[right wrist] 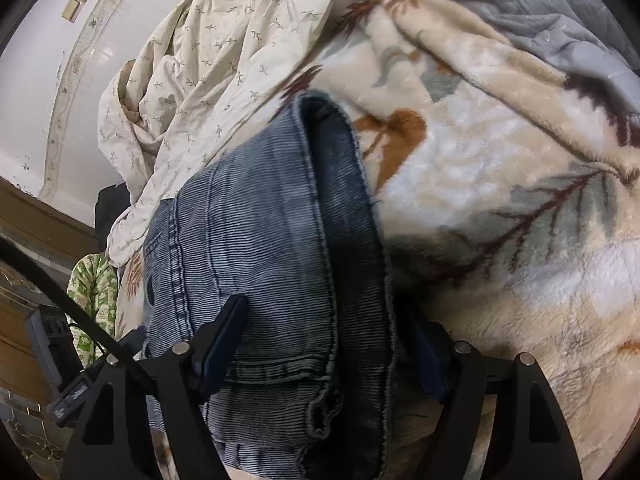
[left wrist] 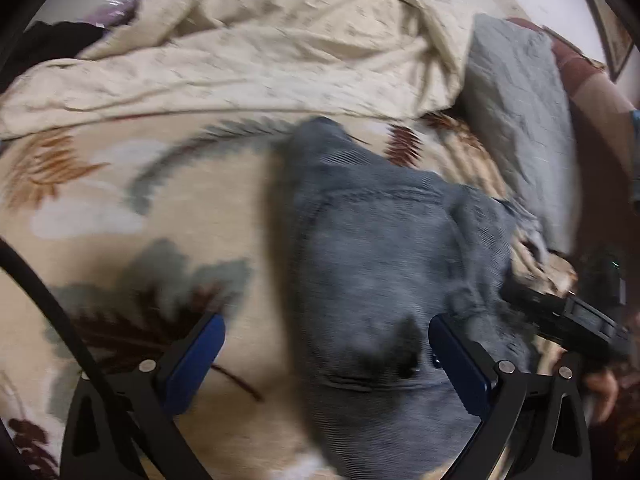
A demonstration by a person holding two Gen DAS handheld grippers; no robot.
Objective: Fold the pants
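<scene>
Blue-grey corduroy-look denim pants (left wrist: 376, 248) lie bunched on a floral fleece blanket (left wrist: 120, 216). My left gripper (left wrist: 326, 338) is open above the pants, jaws wide apart, one finger over the blanket and one over the fabric. In the right wrist view the pants (right wrist: 264, 248) lie as a folded stack, with seams and a hem facing me. My right gripper (right wrist: 328, 344) straddles the stack, jaws open with the fabric between them; its right finger is partly hidden behind the cloth. The right gripper also shows in the left wrist view (left wrist: 560, 312), at the pants' right edge.
A crumpled cream duvet (left wrist: 248, 40) is heaped behind the pants. A grey quilted pillow (left wrist: 520, 112) lies to the right. In the right wrist view, a green patterned cloth (right wrist: 94, 296) and a dark box (right wrist: 48, 340) are at the left, off the bed.
</scene>
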